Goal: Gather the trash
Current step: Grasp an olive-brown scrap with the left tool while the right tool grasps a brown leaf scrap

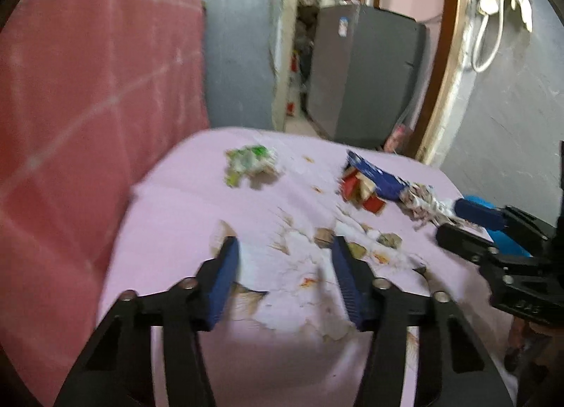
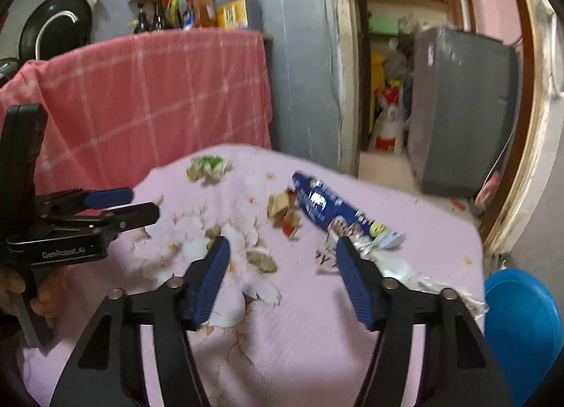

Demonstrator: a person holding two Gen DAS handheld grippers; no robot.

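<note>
While both tools gape empty | left tool [image 1: 285,248] | right tool [image 2: 278,248] | crumpled wrappers [image 2: 328,206] | pink cloth [image 2: 405,192]

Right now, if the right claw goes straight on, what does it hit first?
Probably the pink flowered cloth itself, beside the small brownish scrap lying ahead between its open jaws; depth is uncertain.

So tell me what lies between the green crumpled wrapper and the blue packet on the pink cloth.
Between the green wrapper and the blue packet lies mostly bare pink cloth, with a few small orange specks; both wrist views show it.
</note>
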